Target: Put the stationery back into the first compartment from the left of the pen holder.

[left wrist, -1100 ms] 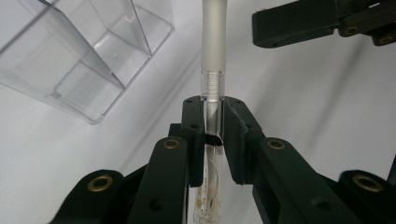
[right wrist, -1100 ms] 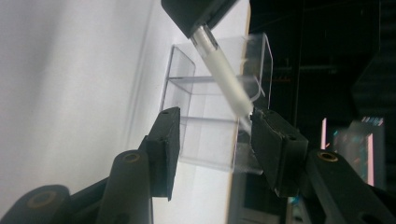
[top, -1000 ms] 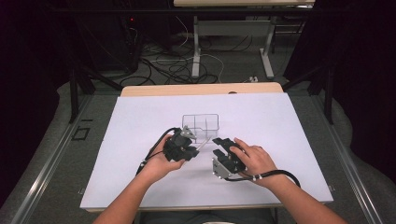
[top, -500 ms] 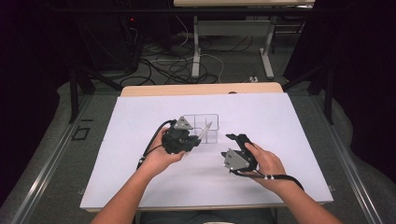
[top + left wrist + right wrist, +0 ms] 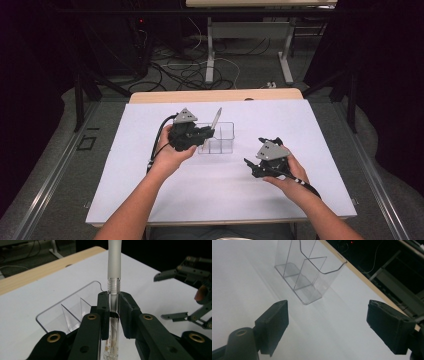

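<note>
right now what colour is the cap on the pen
Frosted white, almost translucent, on the pen; it shows best in the left gripper view.

In the left gripper view the pen (image 5: 114, 270) runs off the top edge, so its upper end is cut away, and its lower end leaves the bottom edge. The black fingers (image 5: 126, 312) cover part of its clear barrel, and the print on that barrel is too small to read. In the high view the left gripper (image 5: 192, 134) hides the pen's lower part and a corner of the clear organizer (image 5: 220, 140). In the right gripper view the organizer's (image 5: 312, 272) top is cut off.
</note>
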Available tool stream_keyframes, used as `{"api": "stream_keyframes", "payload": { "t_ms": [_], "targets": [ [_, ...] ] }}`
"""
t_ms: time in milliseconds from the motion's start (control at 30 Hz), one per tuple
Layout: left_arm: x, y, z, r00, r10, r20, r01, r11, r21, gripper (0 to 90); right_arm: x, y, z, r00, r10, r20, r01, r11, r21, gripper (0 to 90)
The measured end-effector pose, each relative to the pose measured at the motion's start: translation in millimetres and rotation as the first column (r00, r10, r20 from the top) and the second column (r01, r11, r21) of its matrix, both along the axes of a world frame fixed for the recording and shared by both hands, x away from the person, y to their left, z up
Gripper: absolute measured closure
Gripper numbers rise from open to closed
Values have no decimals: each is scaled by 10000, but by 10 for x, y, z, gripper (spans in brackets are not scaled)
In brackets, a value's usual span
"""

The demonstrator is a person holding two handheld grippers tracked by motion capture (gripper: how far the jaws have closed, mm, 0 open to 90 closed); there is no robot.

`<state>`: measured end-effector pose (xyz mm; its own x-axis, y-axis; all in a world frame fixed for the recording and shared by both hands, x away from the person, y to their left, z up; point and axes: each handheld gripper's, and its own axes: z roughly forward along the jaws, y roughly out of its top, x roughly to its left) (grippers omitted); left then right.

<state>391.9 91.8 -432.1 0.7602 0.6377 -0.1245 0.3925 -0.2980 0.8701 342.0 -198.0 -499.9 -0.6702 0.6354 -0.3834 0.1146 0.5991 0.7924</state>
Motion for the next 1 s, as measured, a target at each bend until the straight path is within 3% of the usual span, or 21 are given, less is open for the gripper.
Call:
{"api": "stream_keyframes", "payload": {
  "t_ms": [200,367,533,600,767,900,1000],
  "targets": [
    [75,61,34,9981,561,246,-544,9963,-658,796,42,-87,-41,9979,-360,-537,393,9974,611,150],
    [172,97,-1,9924,1176,374,-1139,9895,-885,796,82,-153,-86,9933,-657,-947,768,9900,1183,145],
    [289,127,-80,9822,1872,127,-1829,9704,-1575,796,112,-207,-109,9893,-799,-1222,969,9854,1403,115],
    [329,129,-117,9778,2093,-80,-2072,9613,-1814,796,125,-217,-120,9908,-798,-1095,947,9858,1386,114],
    [385,96,-203,9685,2491,63,-2445,9550,-1681,796,114,-211,-127,9896,-814,-1182,975,9857,1375,114],
    [418,75,-271,9672,2534,172,-2488,9589,-1365,797,113,-209,-143,9888,-767,-1278,939,9866,1338,114],
    [433,59,-329,9639,2657,181,-2612,9565,-1302,796,121,-214,-148,9904,-713,-1182,865,9879,1286,115]
  ]
}}
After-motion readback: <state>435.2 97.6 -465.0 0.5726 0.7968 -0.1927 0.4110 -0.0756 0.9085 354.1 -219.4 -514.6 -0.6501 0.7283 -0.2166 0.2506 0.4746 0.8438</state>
